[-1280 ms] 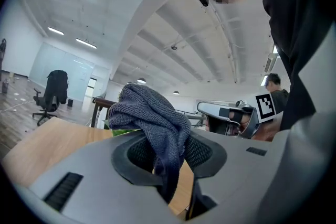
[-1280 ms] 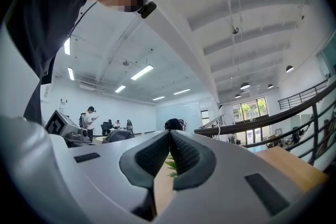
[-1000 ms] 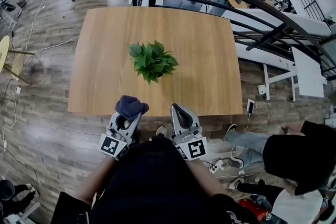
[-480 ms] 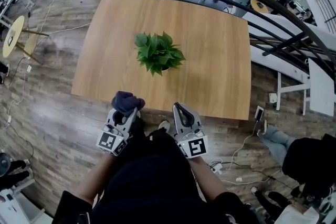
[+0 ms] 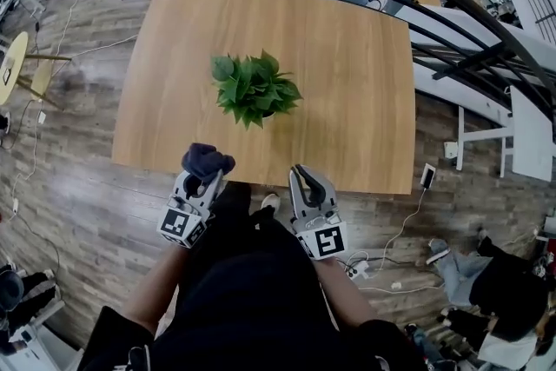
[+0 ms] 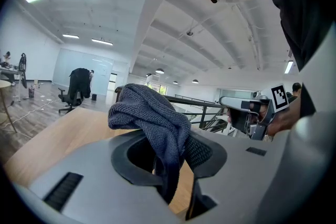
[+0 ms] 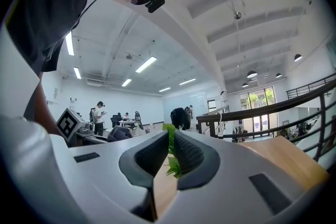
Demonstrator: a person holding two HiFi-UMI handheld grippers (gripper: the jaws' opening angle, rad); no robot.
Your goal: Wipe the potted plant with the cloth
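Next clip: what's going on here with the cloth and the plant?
A person stands at the near edge of the wooden table with a gripper in each hand. The left gripper is shut on a dark grey cloth, which bunches up above its jaws. The right gripper is shut and empty. The potted plant sits near the middle of the table, apart from both grippers, so wiping has not yet begun.

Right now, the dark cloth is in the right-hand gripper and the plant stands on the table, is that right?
Not quite. The cloth is pinched in the left gripper, not the right gripper, as the left gripper view shows. The potted plant does stand on the table.
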